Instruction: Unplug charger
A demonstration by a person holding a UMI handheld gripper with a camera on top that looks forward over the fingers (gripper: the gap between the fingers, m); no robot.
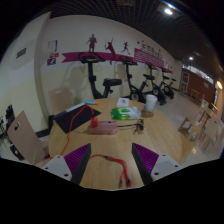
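Fingers [75, 160] apart, red cable [122, 177] lengthwise btwn.

I see magenta pads [75, 158] on my gripper [110, 163] fingers, over a pale wooden table [105, 150]. A red cable [122, 176] runs between them. Beyond lie a green object [124, 114] and a white cup [151, 102]. The cream wall [70, 35] carries a magenta banner [95, 55].

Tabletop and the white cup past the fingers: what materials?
Table: looks like wood or wood laminate, light tan, smooth with a soft sheen. Cup: plain matte white, maybe paper or plastic; too small to tell. Gripper is open, nothing between its fingers.
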